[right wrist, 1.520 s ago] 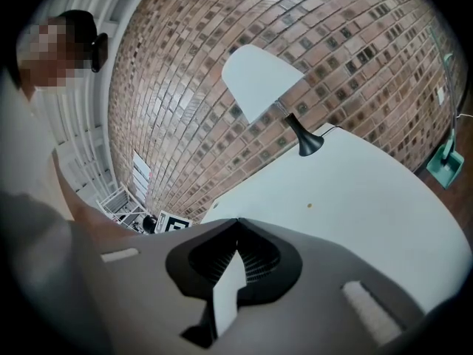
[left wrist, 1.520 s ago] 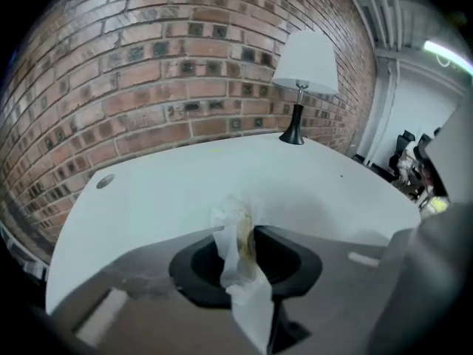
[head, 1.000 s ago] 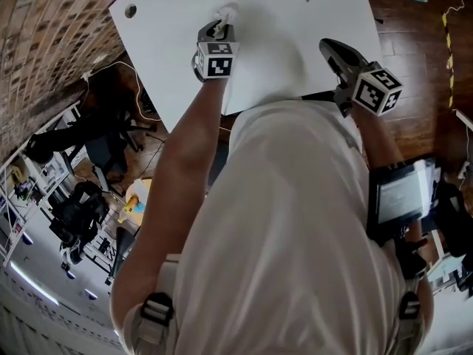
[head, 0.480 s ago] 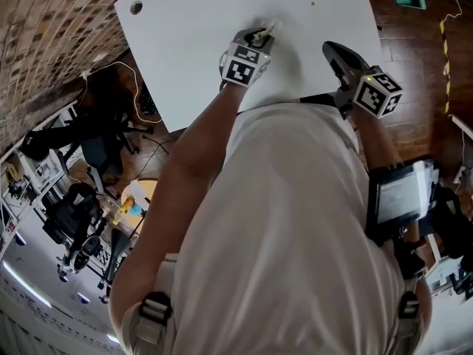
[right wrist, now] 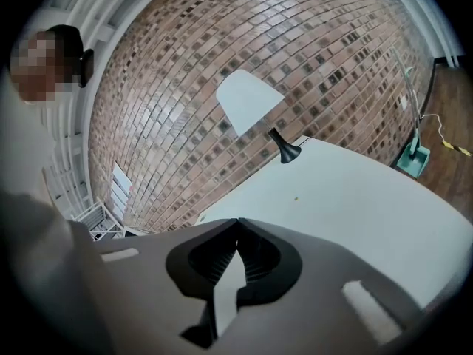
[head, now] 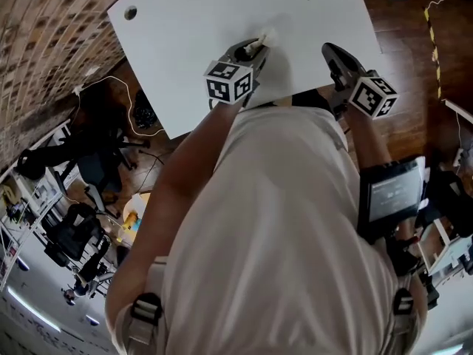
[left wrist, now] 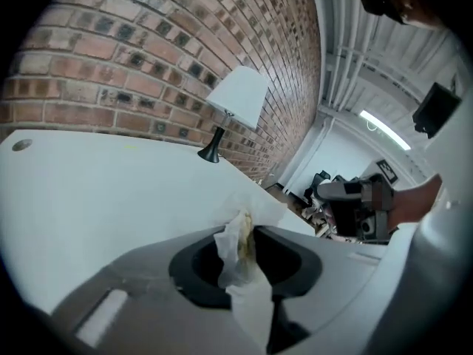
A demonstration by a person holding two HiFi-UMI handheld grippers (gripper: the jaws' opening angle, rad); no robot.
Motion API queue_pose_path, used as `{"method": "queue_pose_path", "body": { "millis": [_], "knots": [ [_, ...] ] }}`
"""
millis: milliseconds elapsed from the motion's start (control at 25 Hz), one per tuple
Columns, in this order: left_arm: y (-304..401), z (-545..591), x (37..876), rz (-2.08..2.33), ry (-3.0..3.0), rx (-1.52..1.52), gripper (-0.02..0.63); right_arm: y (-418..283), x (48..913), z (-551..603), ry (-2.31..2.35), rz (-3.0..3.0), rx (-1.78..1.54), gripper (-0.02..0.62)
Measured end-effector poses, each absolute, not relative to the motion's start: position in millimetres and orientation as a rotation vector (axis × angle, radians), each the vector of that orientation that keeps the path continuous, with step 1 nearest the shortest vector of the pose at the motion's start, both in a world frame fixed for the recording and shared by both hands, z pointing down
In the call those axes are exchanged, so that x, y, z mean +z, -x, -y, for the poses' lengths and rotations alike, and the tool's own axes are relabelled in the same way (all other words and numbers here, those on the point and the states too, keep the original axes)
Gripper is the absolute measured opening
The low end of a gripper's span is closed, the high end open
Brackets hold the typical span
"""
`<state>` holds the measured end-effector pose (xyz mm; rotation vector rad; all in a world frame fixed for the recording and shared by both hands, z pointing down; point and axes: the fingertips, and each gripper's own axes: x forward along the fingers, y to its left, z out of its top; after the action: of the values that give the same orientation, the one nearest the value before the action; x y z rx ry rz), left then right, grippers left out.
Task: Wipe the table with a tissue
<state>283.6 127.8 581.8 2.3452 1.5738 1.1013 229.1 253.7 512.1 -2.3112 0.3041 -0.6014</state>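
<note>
**Tissue (left wrist: 238, 268) pinched over white surface (head: 185, 28)**

The left tool (head: 255, 45) hangs just inside the surface's near edge, its jaws nearly together and clamped on a crumpled, yellow-stained tissue. Bare white top stretches beyond it to the far edge, where a lamp (left wrist: 235, 102) stands by a brick wall (left wrist: 148, 58). The right tool (head: 334, 52), jaws closed on nothing, sits near the near right corner.

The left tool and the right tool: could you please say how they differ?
The left tool is shut on a crumpled, stained tissue; the right tool is shut on nothing. The left tool is over the table nearer its middle; the right tool is at its right side. Both point toward the lamp.
</note>
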Motion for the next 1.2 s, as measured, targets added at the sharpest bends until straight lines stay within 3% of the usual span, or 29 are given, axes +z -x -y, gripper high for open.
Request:
{"method": "queue_pose_path", "body": {
  "millis": [480,1200],
  "knots": [
    [-278,-93,573,-1.542,-2.28,1.04,0.091,-203,520,-230,2.309,-0.2,-0.546,0.008],
    [-305,-143,569,-1.348,-2.417,1.064,0.092,-258,508,-290,2.354,-0.519,-0.604,0.008]
  ]
}}
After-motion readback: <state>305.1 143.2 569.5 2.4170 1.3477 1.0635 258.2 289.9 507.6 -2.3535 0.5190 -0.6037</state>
